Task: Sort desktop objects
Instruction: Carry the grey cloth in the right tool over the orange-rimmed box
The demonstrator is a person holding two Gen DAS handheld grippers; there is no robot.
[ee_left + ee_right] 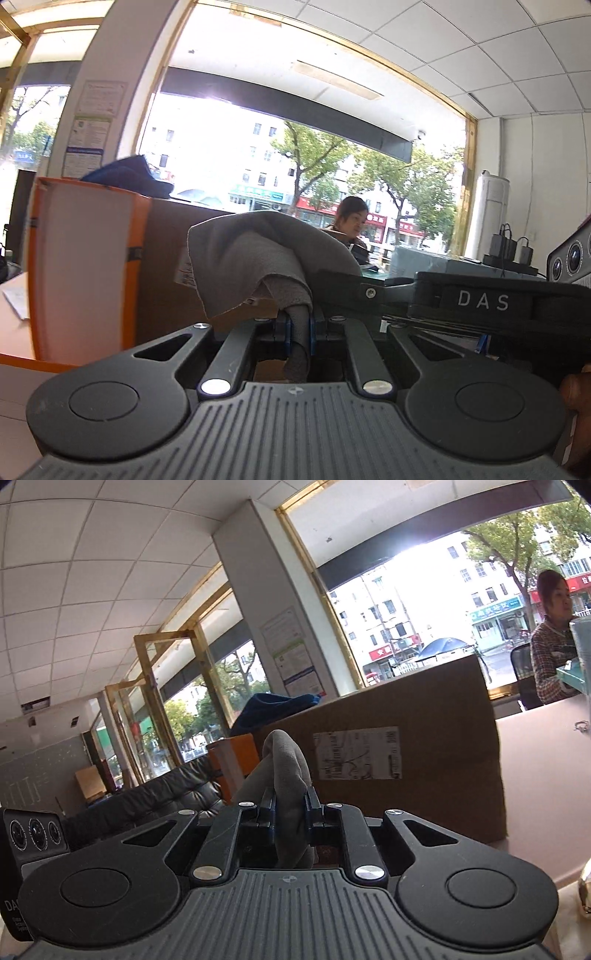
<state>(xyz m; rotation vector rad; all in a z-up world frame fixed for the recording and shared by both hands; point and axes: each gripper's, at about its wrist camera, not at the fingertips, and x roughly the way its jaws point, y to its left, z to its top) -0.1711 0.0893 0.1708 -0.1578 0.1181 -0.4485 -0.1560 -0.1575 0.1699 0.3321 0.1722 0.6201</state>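
Note:
A grey cloth (251, 258) is pinched between the blue pads of my left gripper (300, 328), which is shut on it; the cloth bunches up above the fingers and a strip hangs below. My right gripper (290, 808) is also shut on the grey cloth (286, 764), which stands up in a fold between its fingers. Both grippers are raised and look level across the room. The right gripper's body (491, 299), marked DAS, crosses the right of the left wrist view. The left gripper's camera end (33, 834) shows at the left of the right wrist view.
A large brown cardboard box (424, 753) with a white label stands close ahead. An orange and white box (81, 266) stands left of it. A blue cloth (136, 173) lies on top. A pink tabletop (546, 775) is at right, a black sofa (155, 797) at left. A person (550, 638) sits behind.

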